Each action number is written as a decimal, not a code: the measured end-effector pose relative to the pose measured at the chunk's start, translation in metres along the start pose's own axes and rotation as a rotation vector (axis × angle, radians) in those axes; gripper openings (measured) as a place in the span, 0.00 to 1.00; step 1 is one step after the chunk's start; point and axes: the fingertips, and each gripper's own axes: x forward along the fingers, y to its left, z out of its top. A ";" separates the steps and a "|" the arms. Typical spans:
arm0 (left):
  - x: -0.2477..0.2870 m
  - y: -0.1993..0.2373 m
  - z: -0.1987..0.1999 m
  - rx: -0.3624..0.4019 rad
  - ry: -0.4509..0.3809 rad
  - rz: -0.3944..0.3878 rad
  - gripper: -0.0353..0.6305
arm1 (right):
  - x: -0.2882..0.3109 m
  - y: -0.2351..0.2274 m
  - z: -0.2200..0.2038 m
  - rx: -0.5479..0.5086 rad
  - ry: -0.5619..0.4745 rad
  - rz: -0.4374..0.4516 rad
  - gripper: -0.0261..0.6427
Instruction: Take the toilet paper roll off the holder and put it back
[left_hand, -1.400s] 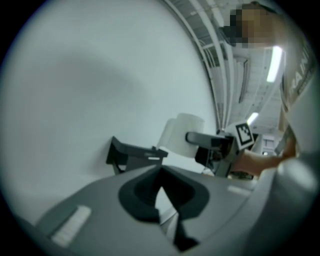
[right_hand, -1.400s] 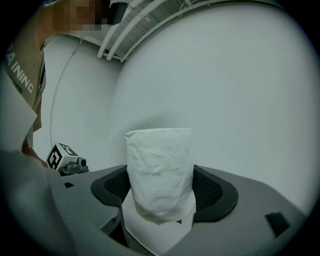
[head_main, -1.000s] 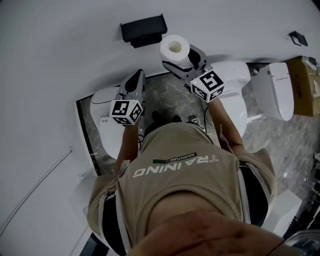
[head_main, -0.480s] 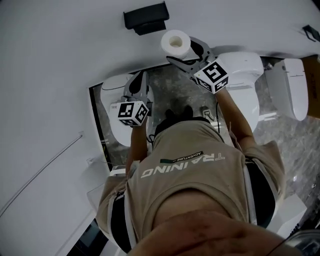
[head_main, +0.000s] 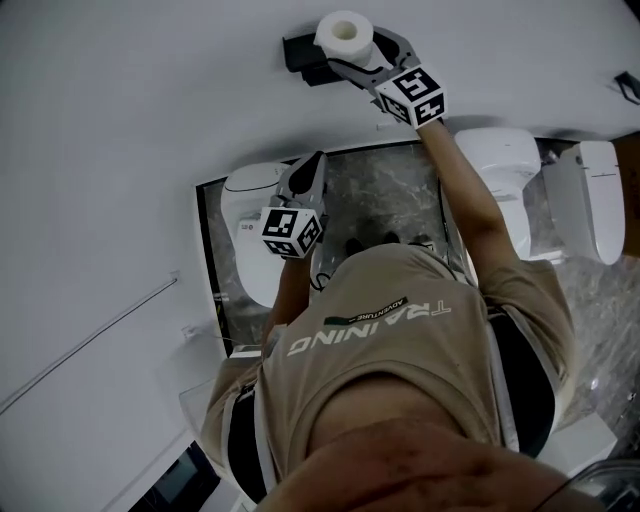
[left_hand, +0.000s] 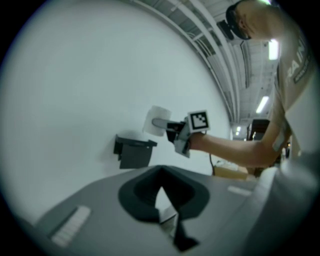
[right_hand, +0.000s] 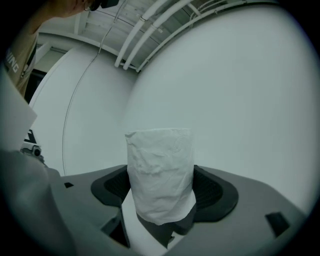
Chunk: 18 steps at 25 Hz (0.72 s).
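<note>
Since a second ago my right gripper (head_main: 352, 50) has carried the toilet paper roll (head_main: 343, 30) up from about 1 o'clock of the head view's centre to the 12 o'clock edge, against the wall-mounted black holder (head_main: 303, 55). The left gripper (head_main: 311, 162) has drifted a little toward 3 o'clock. In the right gripper view the jaws are spread and clamped on the crinkled white roll (right_hand: 160, 175), one dark pad on each side of it. It stands upright between them with only plain white wall (right_hand: 240, 100) behind. In the left gripper view the jaws are together at their tips with nothing between them. Beyond them the roll (left_hand: 156, 120) sits at 1 o'clock of the holder (left_hand: 134, 152), very close. I cannot tell whether it touches. From the head view the holder lies at 8 o'clock of the roll, partly hidden by it and the lower jaw. My left gripper hangs just off centre toward 11 o'clock, over a white toilet (head_main: 248, 225) and grey marble floor (head_main: 385, 190). A second toilet (head_main: 505, 160) stands at 2 o'clock, well apart from both grippers.
</note>
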 end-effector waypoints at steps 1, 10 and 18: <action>0.000 0.001 0.000 -0.002 0.000 -0.001 0.05 | 0.011 -0.006 -0.002 0.005 0.005 -0.006 0.54; 0.009 0.022 0.008 -0.018 0.000 0.010 0.05 | 0.070 -0.045 -0.040 0.069 0.081 -0.025 0.54; 0.013 0.034 0.010 -0.020 0.003 0.009 0.05 | 0.074 -0.049 -0.054 0.055 0.134 -0.034 0.54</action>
